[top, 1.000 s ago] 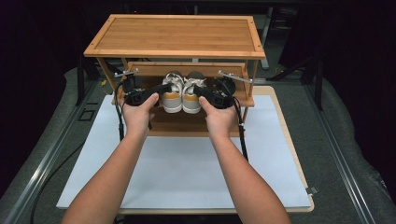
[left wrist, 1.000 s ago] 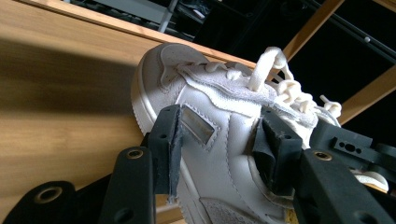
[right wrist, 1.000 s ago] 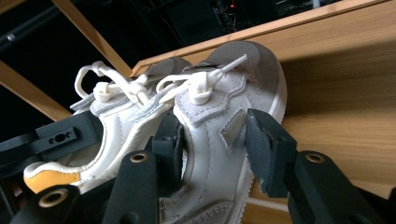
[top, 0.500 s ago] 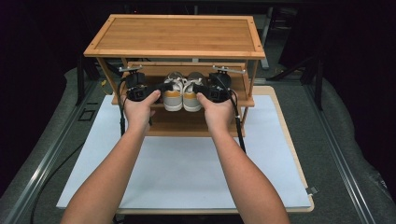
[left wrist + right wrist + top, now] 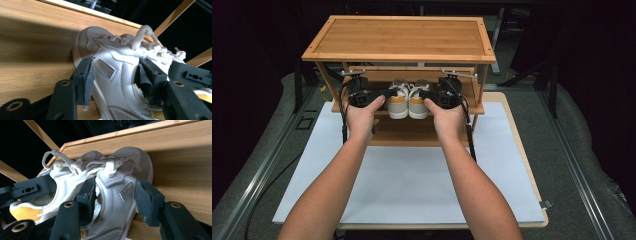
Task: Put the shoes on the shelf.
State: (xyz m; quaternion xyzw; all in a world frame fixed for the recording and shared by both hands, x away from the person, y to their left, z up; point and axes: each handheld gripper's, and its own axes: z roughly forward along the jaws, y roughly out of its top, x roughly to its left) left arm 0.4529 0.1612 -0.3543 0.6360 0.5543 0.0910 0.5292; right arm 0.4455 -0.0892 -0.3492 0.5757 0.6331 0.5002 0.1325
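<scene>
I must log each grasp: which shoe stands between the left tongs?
The left shoe of the pair; the left tongs straddle it, the right shoe sits beside.

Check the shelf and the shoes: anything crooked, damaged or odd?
Nothing serious. The two white shoes sit side by side, heels toward the person, on the middle shelf of the wooden rack. One oddity: the pad lining on the left tool looks frayed at its lower edge. Both tools' jaws have just been opening, each with a shoe between them.

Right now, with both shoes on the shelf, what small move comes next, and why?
Probably draw both tongs straight back. The left tongs and right tongs have just been opening, each straddling a shoe resting on the middle shelf.
</scene>
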